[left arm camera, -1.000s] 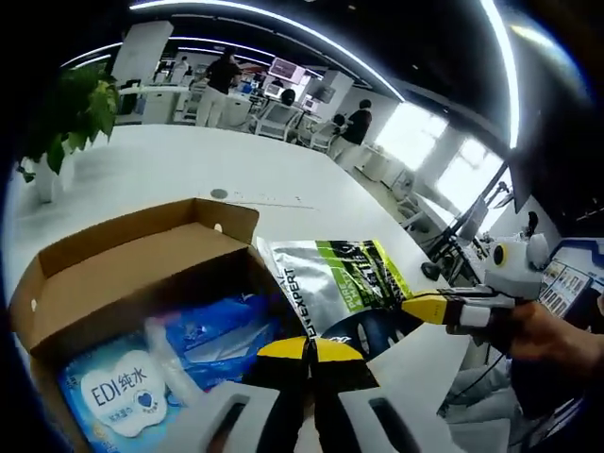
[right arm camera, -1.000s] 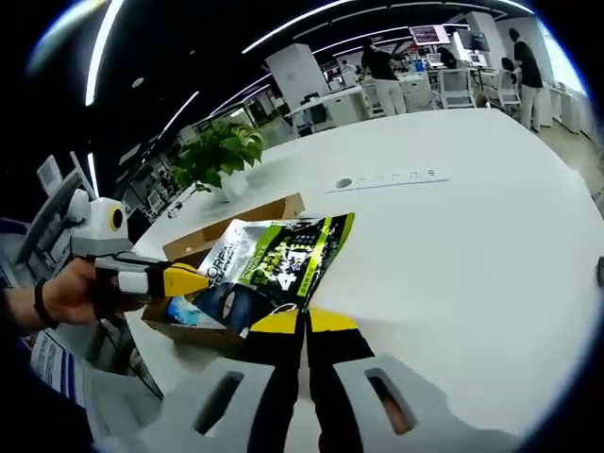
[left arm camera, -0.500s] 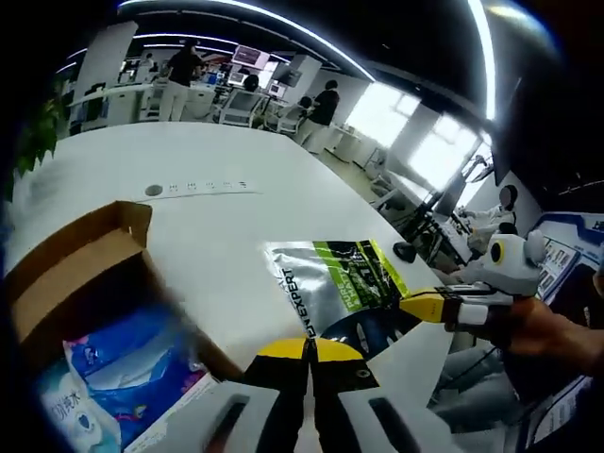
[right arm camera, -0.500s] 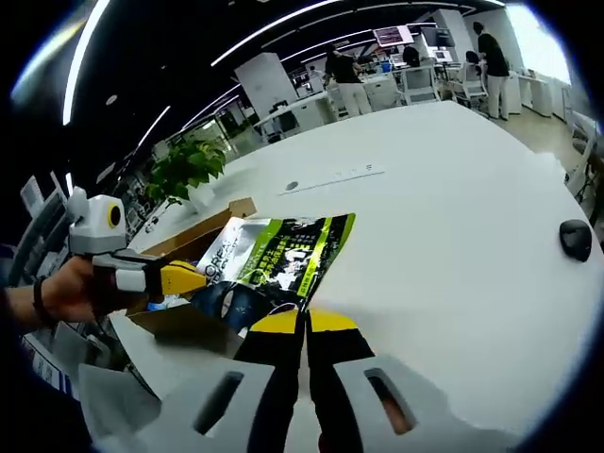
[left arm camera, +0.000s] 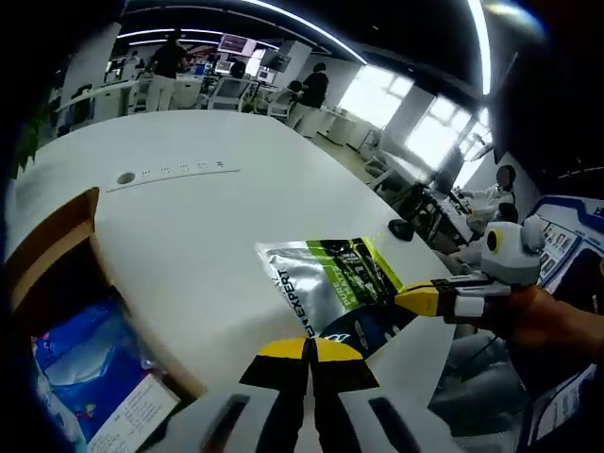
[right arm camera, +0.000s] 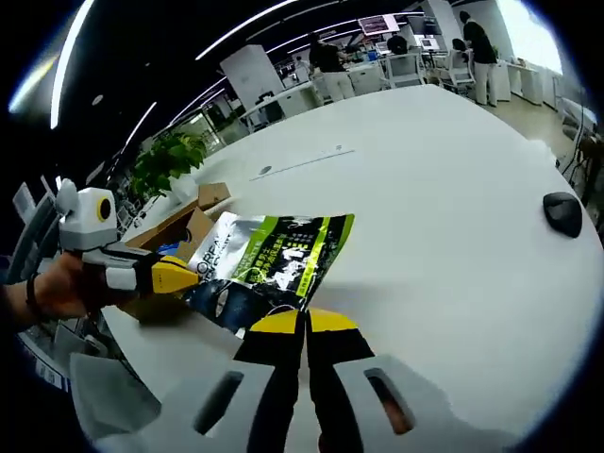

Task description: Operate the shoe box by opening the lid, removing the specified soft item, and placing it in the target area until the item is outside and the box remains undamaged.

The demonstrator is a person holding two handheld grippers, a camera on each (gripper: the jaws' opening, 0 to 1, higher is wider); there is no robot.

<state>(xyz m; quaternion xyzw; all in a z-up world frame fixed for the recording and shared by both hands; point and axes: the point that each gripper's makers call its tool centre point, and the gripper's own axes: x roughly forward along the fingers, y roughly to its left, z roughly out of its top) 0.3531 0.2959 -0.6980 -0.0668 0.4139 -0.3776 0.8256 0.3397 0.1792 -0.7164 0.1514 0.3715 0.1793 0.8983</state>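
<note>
A silver, green and black soft pouch (left arm camera: 330, 283) hangs over the white table (left arm camera: 208, 217), to the right of the open brown shoe box (left arm camera: 55, 247). My left gripper (left arm camera: 308, 349) is shut on the pouch's dark lower edge. My right gripper (left arm camera: 417, 300), held by a hand, comes in from the right and pinches the pouch's side. In the right gripper view the pouch (right arm camera: 276, 257) sits just past my shut right gripper (right arm camera: 303, 322), and the left gripper (right arm camera: 177, 276) grips its left edge. The box (right arm camera: 177, 231) lies behind it. Blue wipe packs (left arm camera: 75, 363) stay in the box.
A potted plant (right arm camera: 166, 160) stands beyond the box. A dark computer mouse (right arm camera: 563, 209) lies at the table's right side, and a socket strip (left arm camera: 175, 172) is set into the tabletop. People and desks fill the office in the background.
Both grippers have carried the pouch away from the box, out over the bare tabletop. The box now lies further to the left in both views.
</note>
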